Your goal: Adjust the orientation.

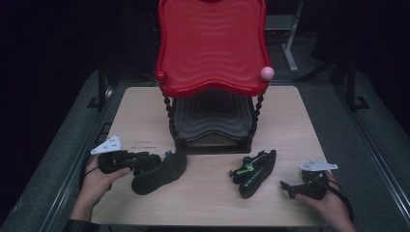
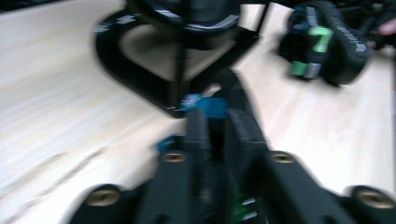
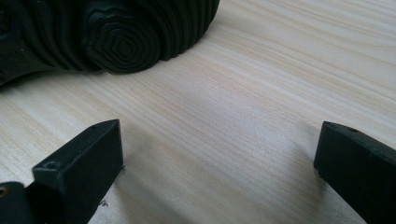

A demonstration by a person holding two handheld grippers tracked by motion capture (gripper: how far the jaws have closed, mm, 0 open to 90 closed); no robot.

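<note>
So, L gripper (image 1: 145, 163) is clamped on the rim of the left shoe (image 1: 162, 173), prob. to lift it toward the red shoe rack (image 1: 212, 48). Right shoe (image 1: 255, 172) lies on its side; R gripper (image 1: 288, 188) w/ jaws wide, empty, beside it.

No text, label or number can be read anywhere (the shoe's (image 2: 327, 42) markings are blurred).
</note>
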